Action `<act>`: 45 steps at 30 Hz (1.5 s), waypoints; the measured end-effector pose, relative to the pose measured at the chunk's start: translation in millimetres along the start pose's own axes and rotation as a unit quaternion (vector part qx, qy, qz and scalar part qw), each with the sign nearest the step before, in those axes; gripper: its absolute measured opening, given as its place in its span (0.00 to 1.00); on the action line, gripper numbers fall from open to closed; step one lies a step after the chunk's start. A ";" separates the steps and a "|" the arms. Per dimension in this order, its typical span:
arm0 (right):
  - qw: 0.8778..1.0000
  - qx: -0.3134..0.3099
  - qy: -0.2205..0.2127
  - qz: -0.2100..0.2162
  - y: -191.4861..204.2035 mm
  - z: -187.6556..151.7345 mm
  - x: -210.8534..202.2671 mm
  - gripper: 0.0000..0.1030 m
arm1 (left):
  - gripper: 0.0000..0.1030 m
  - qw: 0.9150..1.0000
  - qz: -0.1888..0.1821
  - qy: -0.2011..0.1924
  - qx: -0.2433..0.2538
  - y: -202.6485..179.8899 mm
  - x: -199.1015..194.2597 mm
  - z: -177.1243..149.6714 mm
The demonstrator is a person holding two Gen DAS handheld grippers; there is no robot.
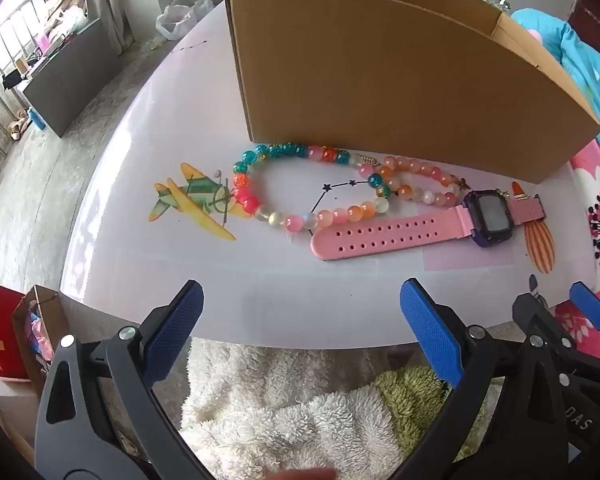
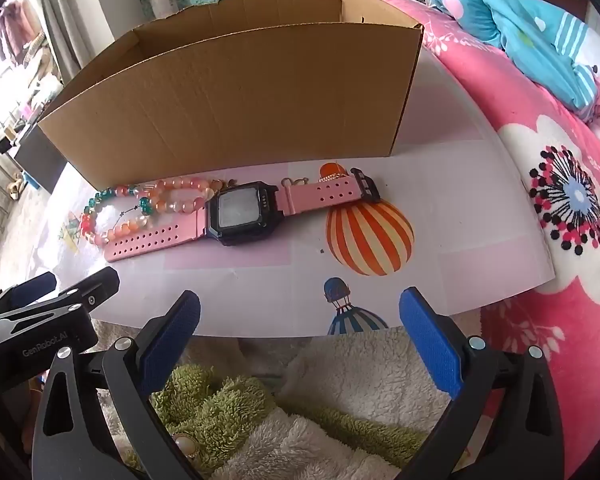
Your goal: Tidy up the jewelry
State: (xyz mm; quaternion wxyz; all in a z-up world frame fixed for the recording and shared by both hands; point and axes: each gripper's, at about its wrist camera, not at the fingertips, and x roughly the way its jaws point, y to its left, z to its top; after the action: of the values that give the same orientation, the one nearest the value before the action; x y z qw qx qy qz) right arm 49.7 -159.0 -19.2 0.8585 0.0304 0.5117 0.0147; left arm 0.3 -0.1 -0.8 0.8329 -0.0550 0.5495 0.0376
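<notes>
We are holding the left gripper (image 1: 300, 320) and right gripper (image 2: 300, 320) spread apart, gripping nothing. The pink watch (image 2: 236, 216) and bead bracelets (image 1: 300, 188) are lying just before the cardboard box (image 1: 380, 80).

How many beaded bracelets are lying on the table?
2. The large multicoloured bracelet lies in front of the cardboard box, beside the printed airplane. The smaller orange-pink bracelet overlaps its right end, touching the pink watch. Whether the box hides more cannot be told.

My left gripper (image 1: 300, 320) and right gripper (image 2: 300, 326) match: black arms with silver rivets and slot cutouts, blue textured pads (image 2: 430, 344). White "GenRobot.AI" lettering sits at lower left of the right view.
</notes>
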 end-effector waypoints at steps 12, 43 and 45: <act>1.000 0.001 0.000 0.001 1.9 0.5 1.8 0.94 | 0.93 1.000 0.005 0.001 0.001 -2.4 5.8 0.3; 1.000 0.005 -0.003 0.003 -1.9 4.0 -3.4 0.94 | 0.93 1.000 0.006 -0.004 0.002 -3.9 -3.3 2.6; 1.000 0.005 -0.004 0.002 -1.7 3.2 -3.0 0.95 | 0.93 1.000 0.006 -0.004 0.002 -4.0 -3.3 2.7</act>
State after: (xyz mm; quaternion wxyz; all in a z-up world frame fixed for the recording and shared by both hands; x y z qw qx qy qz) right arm 51.1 -161.0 -15.2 0.8601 0.0358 0.5086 0.0140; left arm 2.0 -3.8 3.4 0.8349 -0.0503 0.5464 0.0416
